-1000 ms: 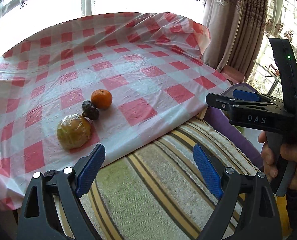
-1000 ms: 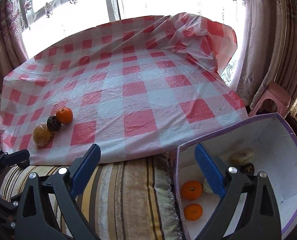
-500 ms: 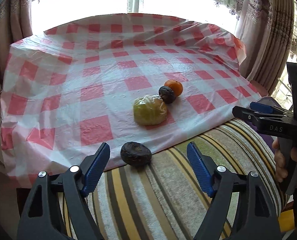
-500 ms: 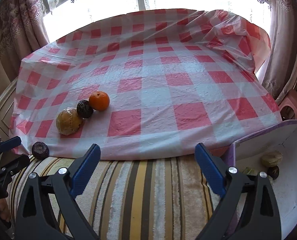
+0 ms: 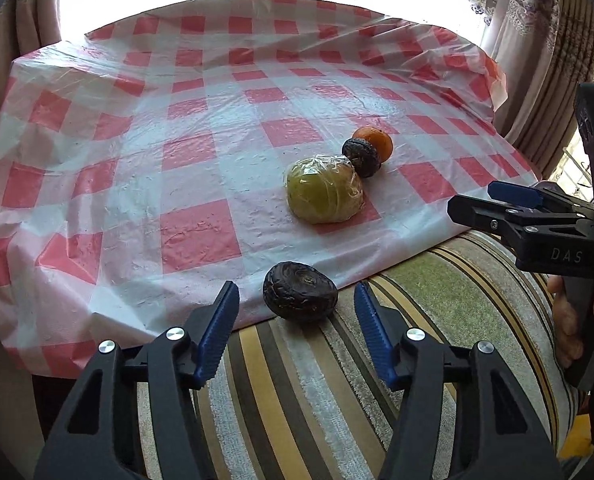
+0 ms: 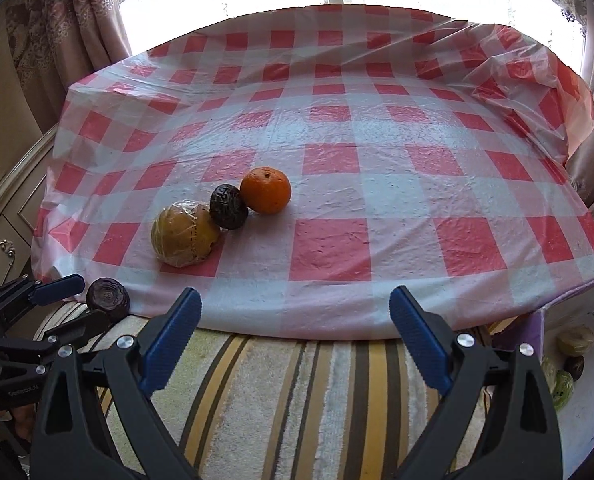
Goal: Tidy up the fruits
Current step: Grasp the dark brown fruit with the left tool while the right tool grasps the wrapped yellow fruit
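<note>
Fruit (image 5: 300, 291) between spread left tool (image 5: 296, 316) tips

The box (image 6: 585, 320) beside the striped towel (image 6: 297, 400) is cut off by the right wrist view's edge, and only a corner of its inside shows. The fruits in it (image 6: 576, 341) are small and partly behind the right gripper's finger (image 6: 421, 340); their kinds cannot be told. Behind the dark wrinkled fruit (image 5: 363, 157) the orange (image 5: 377, 142) is half hidden in the left wrist view.

Three fruits (image 5: 324, 191) touching on tablecloth (image 5: 201, 128) — fourth (image 5: 300, 291) nearer.
</note>
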